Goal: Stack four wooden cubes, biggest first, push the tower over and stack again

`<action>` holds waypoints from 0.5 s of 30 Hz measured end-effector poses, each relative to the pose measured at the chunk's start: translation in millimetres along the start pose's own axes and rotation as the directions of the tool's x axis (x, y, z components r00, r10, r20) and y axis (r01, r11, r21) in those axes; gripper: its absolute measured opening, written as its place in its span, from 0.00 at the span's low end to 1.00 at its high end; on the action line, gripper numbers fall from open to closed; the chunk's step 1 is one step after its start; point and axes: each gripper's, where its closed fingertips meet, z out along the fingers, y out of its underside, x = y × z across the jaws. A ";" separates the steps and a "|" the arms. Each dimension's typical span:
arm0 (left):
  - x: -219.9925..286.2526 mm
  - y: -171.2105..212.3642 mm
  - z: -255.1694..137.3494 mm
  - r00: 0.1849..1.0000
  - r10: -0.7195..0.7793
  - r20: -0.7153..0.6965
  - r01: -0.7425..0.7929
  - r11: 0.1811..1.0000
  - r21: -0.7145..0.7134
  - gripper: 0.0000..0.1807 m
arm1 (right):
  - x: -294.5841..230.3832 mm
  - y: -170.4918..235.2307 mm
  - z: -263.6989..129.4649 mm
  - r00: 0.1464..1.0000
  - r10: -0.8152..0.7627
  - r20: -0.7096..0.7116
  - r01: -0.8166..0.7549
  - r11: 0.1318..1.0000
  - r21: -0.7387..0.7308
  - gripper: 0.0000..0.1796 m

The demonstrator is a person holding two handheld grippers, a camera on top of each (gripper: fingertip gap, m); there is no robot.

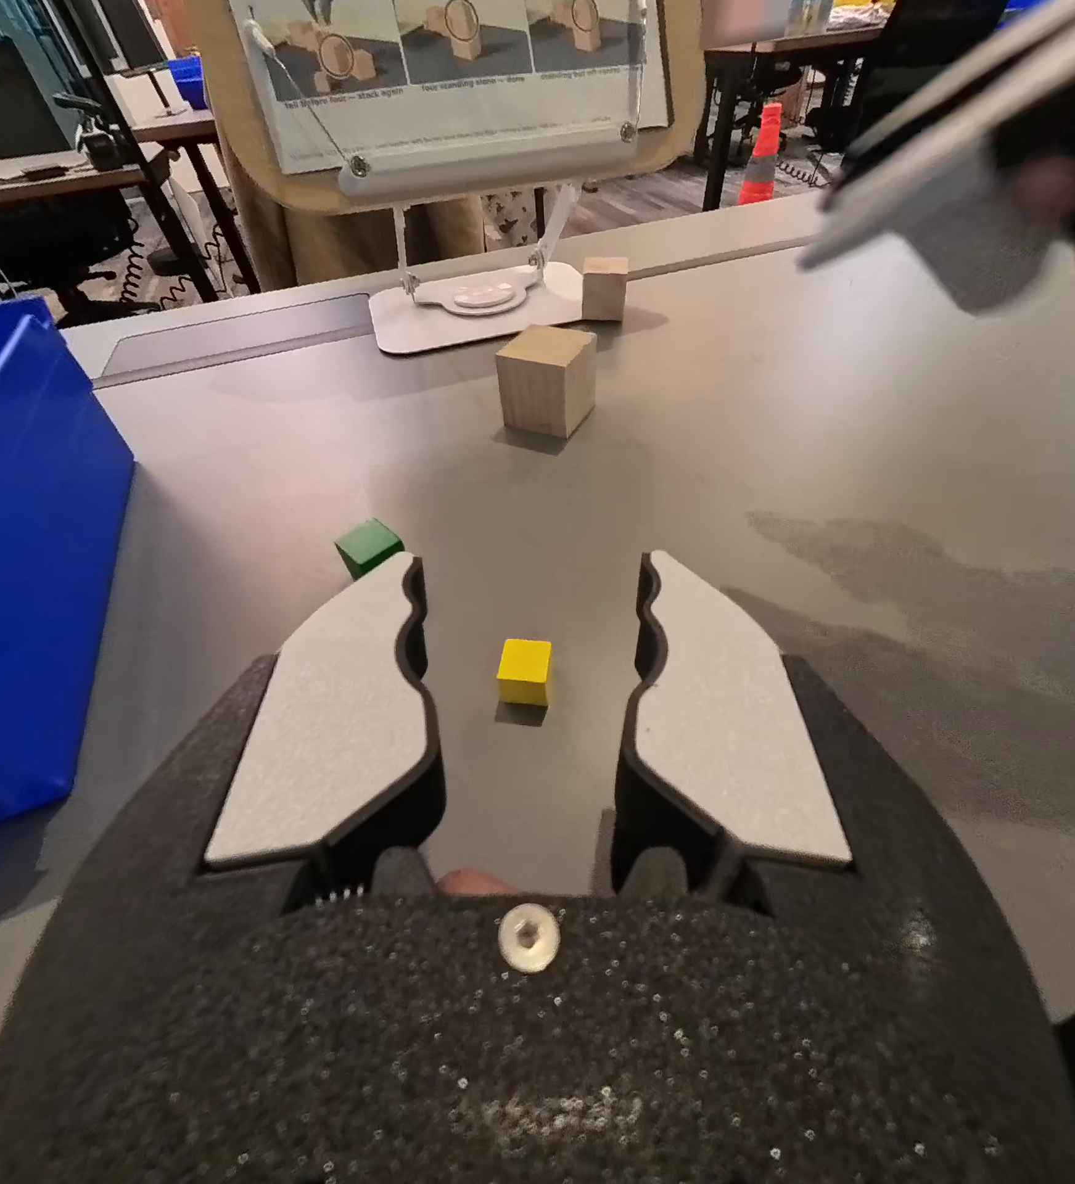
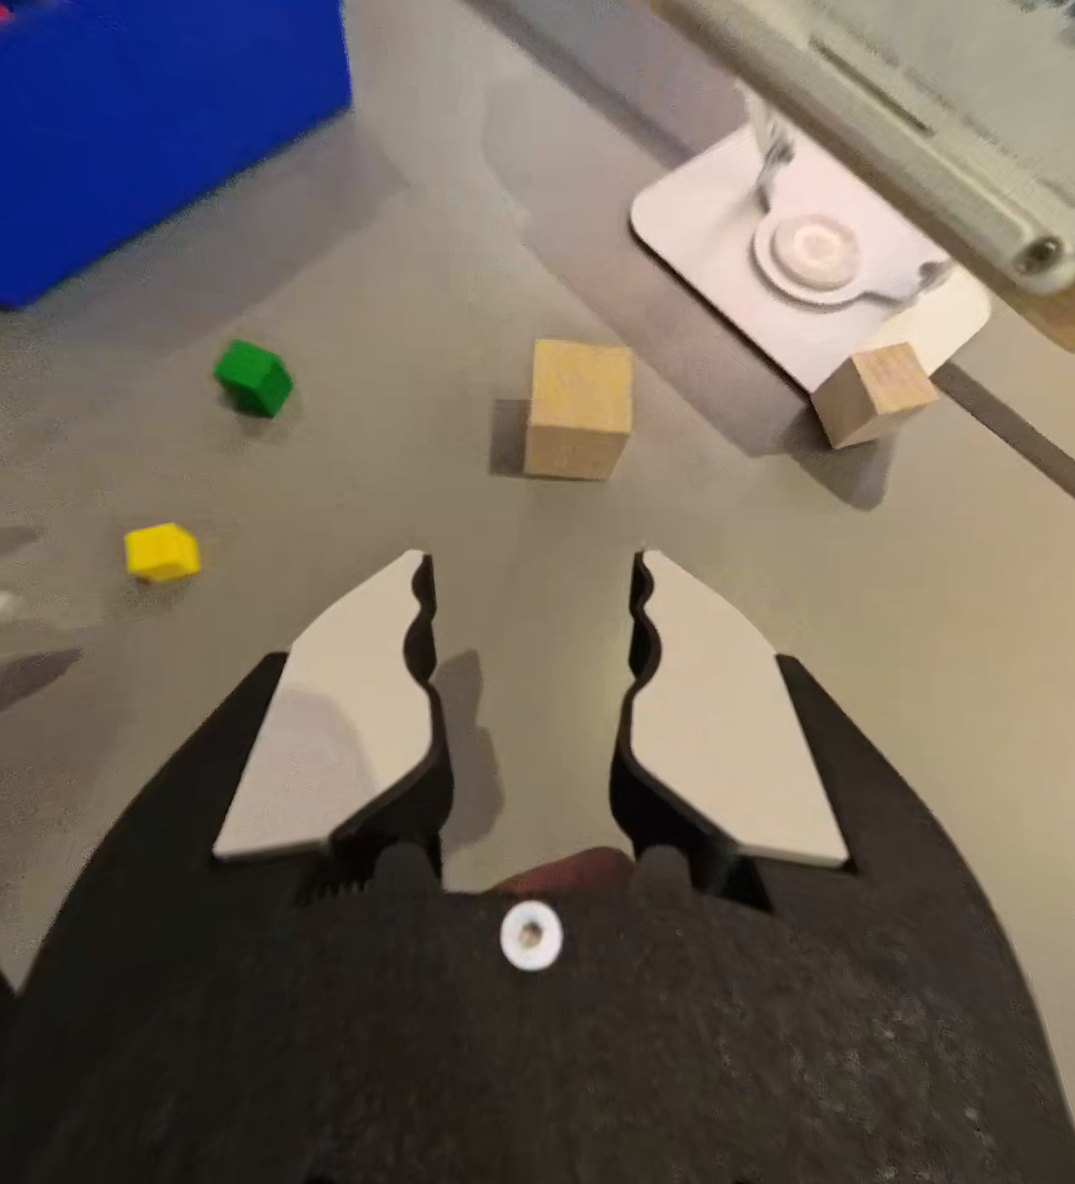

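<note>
Both tools empty, jaws apart: left tool point(image 1: 531, 570) over yellow cube point(image 1: 524, 671), right tool point(image 2: 531, 567) short of big cube point(image 2: 579, 410).

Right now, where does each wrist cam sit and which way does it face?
Left wrist view: on the left hand-held gripper, low over the table, facing the yellow cube; own fingers show.
Right wrist view: on the right hand-held gripper, higher, tilted down at the large wooden cube; own fingers show.
Shared: all four cubes, blue bin, sign stand.
</note>
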 end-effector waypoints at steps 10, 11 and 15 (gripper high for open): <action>0.3 6.5 0.4 0.999 -0.015 -0.030 0.014 1.000 -0.024 0.35 | 24.1 -24.2 129.5 0.999 0.039 -0.004 -0.036 0.864 -0.502 0.38; 0.2 7.4 -0.3 0.999 -0.018 -0.035 0.017 0.999 -0.027 0.35 | 27.8 -18.2 136.5 0.999 0.017 -0.029 -0.029 0.854 -0.519 0.38; 0.1 8.2 -1.4 0.999 -0.023 -0.048 0.022 0.999 -0.031 0.35 | 26.3 2.7 153.9 1.000 -0.015 -0.019 0.002 0.829 -0.560 0.36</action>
